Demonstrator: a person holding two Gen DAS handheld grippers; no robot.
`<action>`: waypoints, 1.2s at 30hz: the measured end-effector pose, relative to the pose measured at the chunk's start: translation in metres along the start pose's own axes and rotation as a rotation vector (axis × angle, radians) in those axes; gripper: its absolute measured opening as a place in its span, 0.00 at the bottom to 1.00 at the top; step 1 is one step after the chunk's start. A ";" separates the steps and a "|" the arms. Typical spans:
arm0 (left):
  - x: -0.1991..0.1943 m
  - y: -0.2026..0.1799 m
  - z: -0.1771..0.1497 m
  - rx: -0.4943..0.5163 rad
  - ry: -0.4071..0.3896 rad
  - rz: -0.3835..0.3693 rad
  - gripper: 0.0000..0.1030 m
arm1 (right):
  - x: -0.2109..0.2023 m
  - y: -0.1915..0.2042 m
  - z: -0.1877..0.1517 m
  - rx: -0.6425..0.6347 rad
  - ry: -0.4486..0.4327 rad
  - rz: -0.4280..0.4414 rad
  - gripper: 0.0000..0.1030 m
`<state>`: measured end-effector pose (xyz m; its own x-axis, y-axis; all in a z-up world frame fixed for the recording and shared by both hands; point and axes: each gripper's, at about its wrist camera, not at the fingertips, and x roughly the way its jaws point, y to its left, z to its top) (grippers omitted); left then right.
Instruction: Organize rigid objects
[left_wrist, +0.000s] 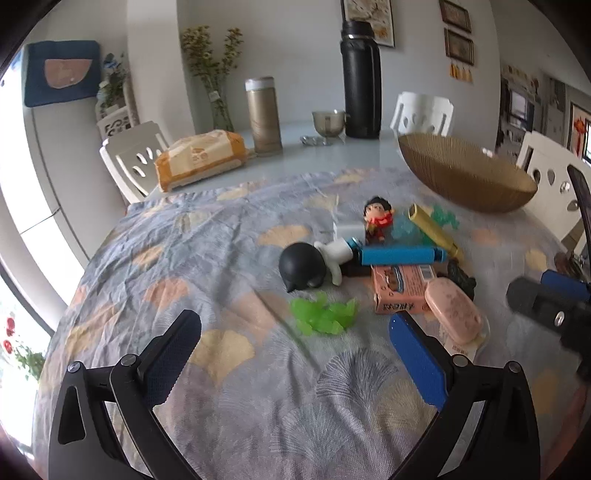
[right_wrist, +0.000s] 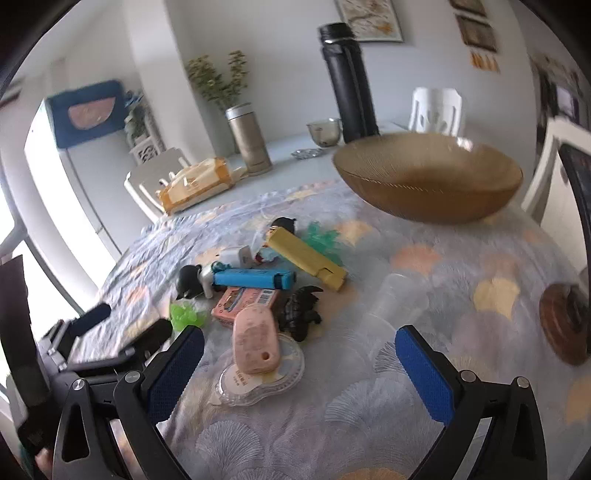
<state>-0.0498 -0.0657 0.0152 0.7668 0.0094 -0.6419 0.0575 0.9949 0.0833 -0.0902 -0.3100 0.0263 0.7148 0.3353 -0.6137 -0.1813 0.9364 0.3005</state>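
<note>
Pink oval case atop clear packet

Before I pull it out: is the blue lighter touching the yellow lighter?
Touching. In the right wrist view the blue lighter's cap end butts against the yellow lighter's side.

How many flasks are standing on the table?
2. The gold flask stands at the far edge beside the yellow pack; the taller black flask stands right of the metal cup.
</note>
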 end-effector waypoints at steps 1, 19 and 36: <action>0.002 0.001 0.001 0.000 0.013 0.000 0.99 | 0.001 0.000 0.004 0.022 0.007 0.002 1.00; 0.007 0.002 -0.004 -0.064 0.072 0.016 0.99 | 0.021 0.034 -0.003 -0.156 0.033 -0.129 1.00; 0.009 0.001 -0.004 -0.063 0.075 0.003 0.99 | 0.024 0.032 -0.004 -0.135 0.041 -0.127 1.00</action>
<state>-0.0450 -0.0644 0.0064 0.7164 0.0173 -0.6975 0.0131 0.9992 0.0383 -0.0819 -0.2714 0.0185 0.7104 0.2145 -0.6703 -0.1822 0.9760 0.1193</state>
